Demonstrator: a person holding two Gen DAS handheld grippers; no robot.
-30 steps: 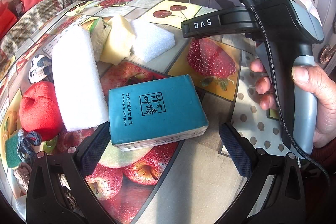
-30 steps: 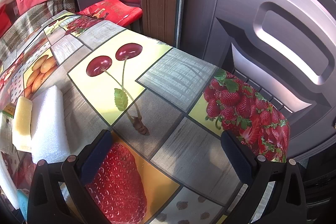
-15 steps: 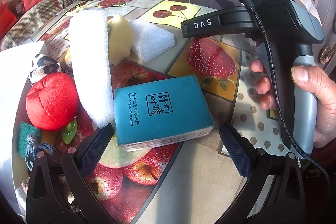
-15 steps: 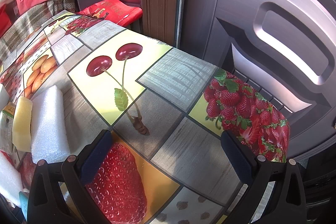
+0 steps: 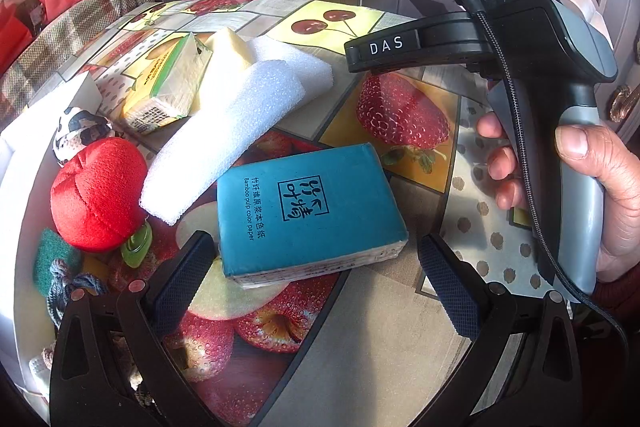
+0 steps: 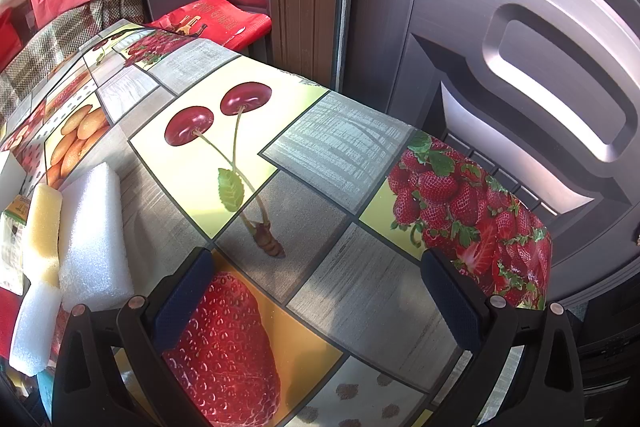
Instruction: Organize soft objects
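Observation:
A teal tissue pack (image 5: 312, 211) lies on the fruit-print tablecloth (image 5: 380, 339), its near end between the fingers of my open left gripper (image 5: 314, 259). A long white foam slab (image 5: 224, 135) rests diagonally, leaning on a smaller white foam block (image 5: 296, 67) and a yellow sponge (image 5: 230, 45). Left of the pack sit a red plush apple (image 5: 96, 195), a cow-print ball (image 5: 80, 135) and a green-yellow tissue pack (image 5: 168, 83). My right gripper (image 6: 316, 279) hangs open over bare tablecloth, with the foam block (image 6: 94, 235) and sponge (image 6: 42, 227) to its left.
A hand (image 5: 600, 187) holds the right gripper's handle (image 5: 560, 75) right of the teal pack. A white surface (image 5: 24, 163) lines the left edge, with a green scrubber (image 5: 52, 255) and blue-grey rope (image 5: 68, 283) near it. Dark doors (image 6: 520, 67) stand behind the table.
The long foam slab rose from lying flat beside the teal pack, stood on edge, and now leans diagonally on the other foam. The plush apple shifted right; a white surface entered at left.

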